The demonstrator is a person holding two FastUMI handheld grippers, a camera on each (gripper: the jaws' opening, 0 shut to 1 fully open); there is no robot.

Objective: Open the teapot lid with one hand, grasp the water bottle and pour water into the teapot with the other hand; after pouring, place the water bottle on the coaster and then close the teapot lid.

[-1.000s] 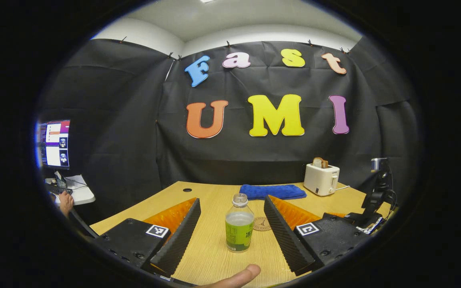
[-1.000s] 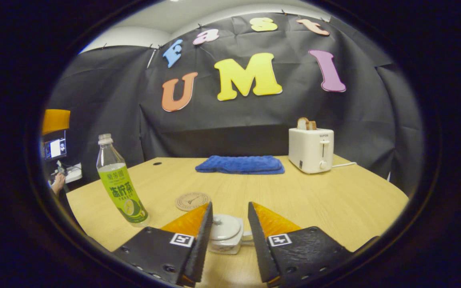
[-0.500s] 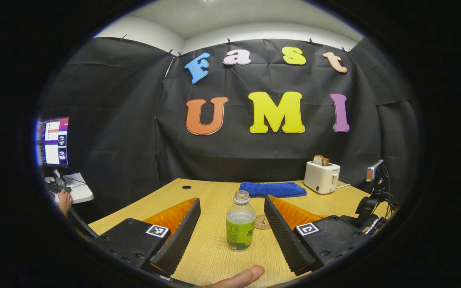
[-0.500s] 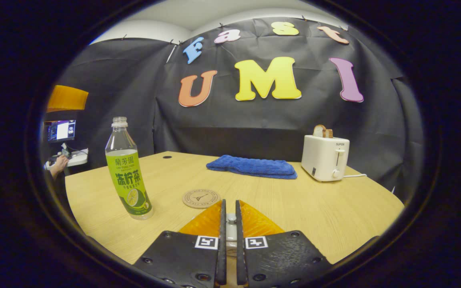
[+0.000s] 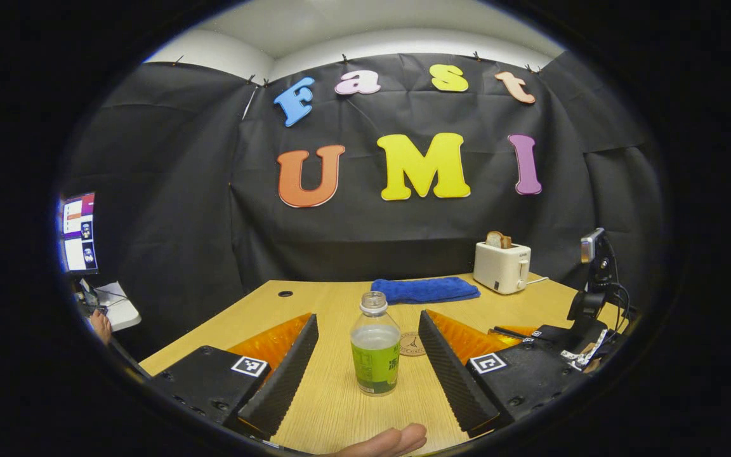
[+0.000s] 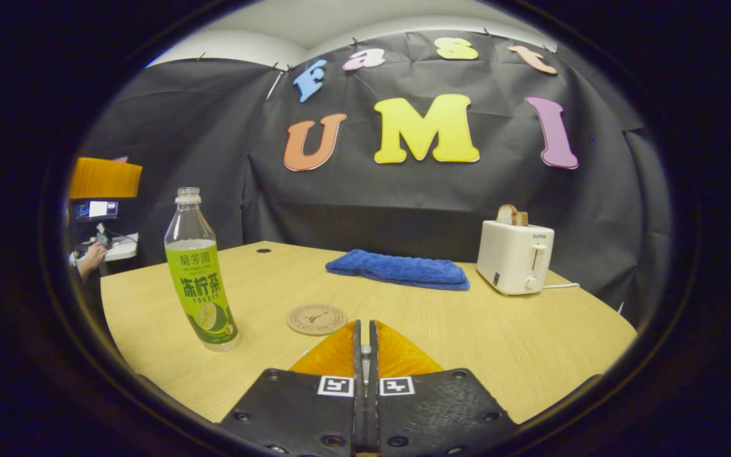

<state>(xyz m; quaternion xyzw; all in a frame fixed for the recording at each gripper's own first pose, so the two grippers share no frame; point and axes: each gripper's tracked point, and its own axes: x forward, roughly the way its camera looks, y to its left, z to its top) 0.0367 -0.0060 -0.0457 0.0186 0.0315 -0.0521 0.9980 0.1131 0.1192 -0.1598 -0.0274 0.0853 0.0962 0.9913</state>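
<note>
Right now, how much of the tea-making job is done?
Nothing is finished yet. In hand: the right tongs are pinched shut on a pale sliver, likely the teapot lid; the open left tongs straddle the water bottle, which stands ungripped on the table. Left: gripping, pouring, setting the bottle on the coaster, closing the lid.
</note>
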